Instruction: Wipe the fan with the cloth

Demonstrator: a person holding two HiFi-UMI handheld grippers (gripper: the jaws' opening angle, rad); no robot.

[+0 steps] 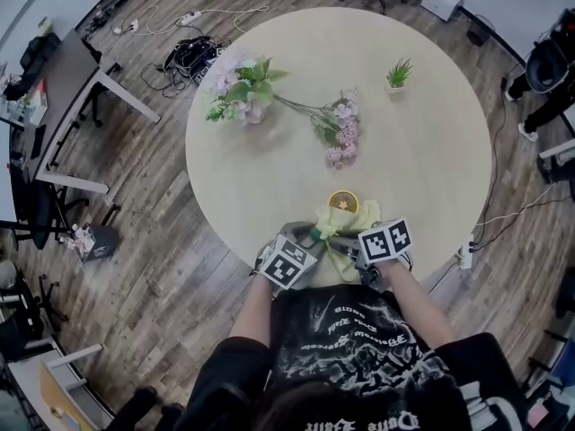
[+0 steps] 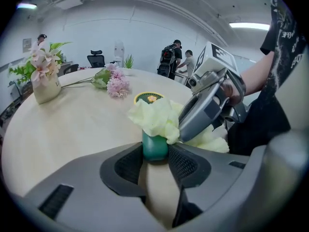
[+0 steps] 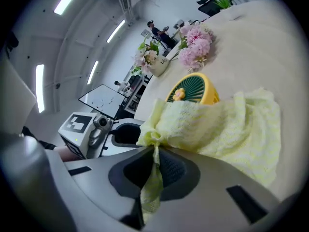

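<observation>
Mid-wipe, it seems: left claw (image 2: 155,156) grips the fan (image 3: 192,93) by its handle, right claw (image 3: 155,154) pinches the cloth (image 3: 227,124) draped over it; next, rub it across the grille.

One fan (image 1: 343,202), one cloth (image 1: 349,223), two tools (image 2: 155,151) (image 3: 154,151), two bouquets (image 1: 241,92) (image 1: 340,131), one plant (image 1: 398,74)

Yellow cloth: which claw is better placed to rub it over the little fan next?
Probably right: the right claw pinches the pale yellow knitted cloth, draped against the round yellow fan; the left claw is clamping the fan's green handle.
</observation>
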